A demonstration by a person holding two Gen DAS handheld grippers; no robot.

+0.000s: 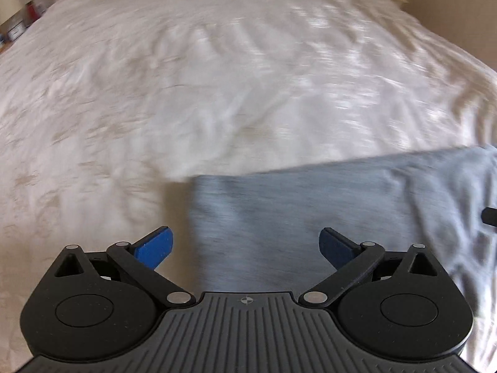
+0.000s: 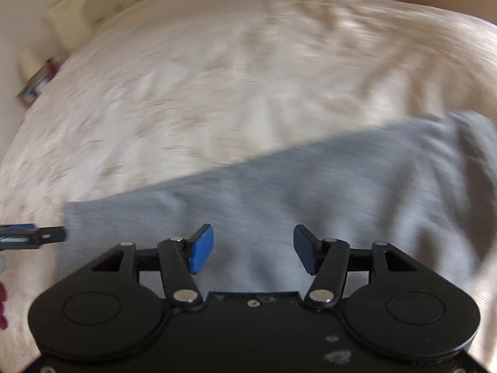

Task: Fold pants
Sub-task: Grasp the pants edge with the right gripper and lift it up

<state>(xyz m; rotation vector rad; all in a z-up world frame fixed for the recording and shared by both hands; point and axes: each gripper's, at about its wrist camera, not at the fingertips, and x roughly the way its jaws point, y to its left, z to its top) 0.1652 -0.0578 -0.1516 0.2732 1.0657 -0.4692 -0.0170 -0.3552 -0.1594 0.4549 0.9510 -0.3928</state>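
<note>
Grey pants [image 1: 279, 205] flat on a cream bedspread [image 1: 186, 77], cluttered shelf [image 1: 21, 25] beyond, left gripper [image 1: 246, 245] and right gripper [image 2: 253, 248] both spread wide, holding nothing

A wide bed [image 1: 217, 77] in a rumpled white cover fills both views, sunlit patches upper right, with what may be cluttered shelves [image 1: 21, 25] at upper left.

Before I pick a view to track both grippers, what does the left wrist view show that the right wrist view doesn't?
Only the left wrist view: the left gripper open over the pants' end, with the right gripper's tip at the right edge. Only the right wrist view: the right gripper open over the pants, and a dark red thing at the left edge. Both: grey pants flat on the white bedspread, blurred.
</note>
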